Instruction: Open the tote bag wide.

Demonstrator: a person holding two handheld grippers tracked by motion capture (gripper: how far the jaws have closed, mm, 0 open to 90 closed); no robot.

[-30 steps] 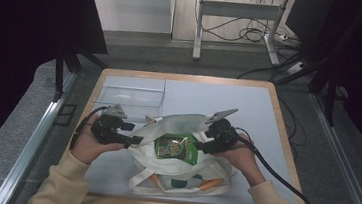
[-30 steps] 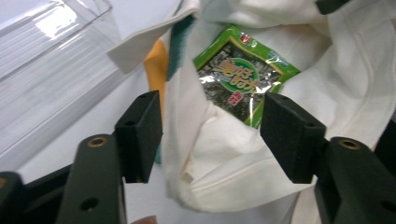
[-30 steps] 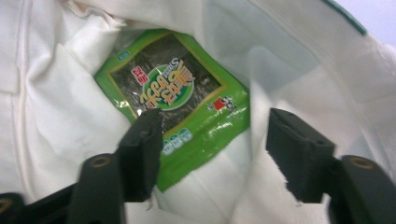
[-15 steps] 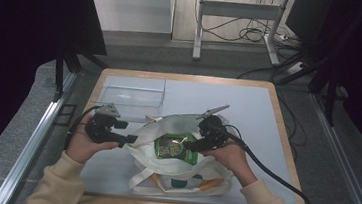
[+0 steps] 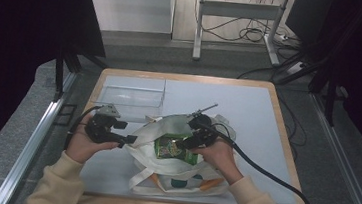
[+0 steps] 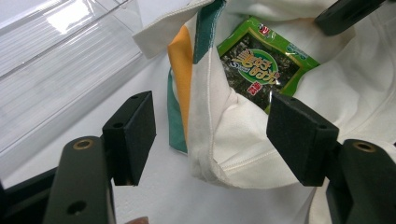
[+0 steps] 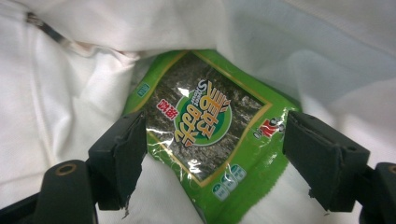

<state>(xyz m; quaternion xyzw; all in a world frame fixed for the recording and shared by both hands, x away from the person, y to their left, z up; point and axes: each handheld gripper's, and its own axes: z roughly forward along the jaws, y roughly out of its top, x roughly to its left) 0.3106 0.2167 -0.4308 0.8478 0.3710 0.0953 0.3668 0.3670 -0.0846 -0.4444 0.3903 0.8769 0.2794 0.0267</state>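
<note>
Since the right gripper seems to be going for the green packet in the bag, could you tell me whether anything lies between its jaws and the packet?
Nothing visible does. The right gripper is open, its jaws straddling the green snack packet inside the white tote bag. The bag's cloth folds close around the packet's edges but does not cover its face. The left gripper is open at the bag's rim.

Clear plastic tray (image 5: 132,96) at far left of grey tabletop (image 5: 248,108), empty, long side parallel to far edge. Light wooden rim (image 5: 282,127) framing the surface. Beyond: metal stand legs (image 5: 198,33), tangled black cables (image 5: 248,34) on the floor. Aluminium rail (image 5: 35,138) along left side.
</note>
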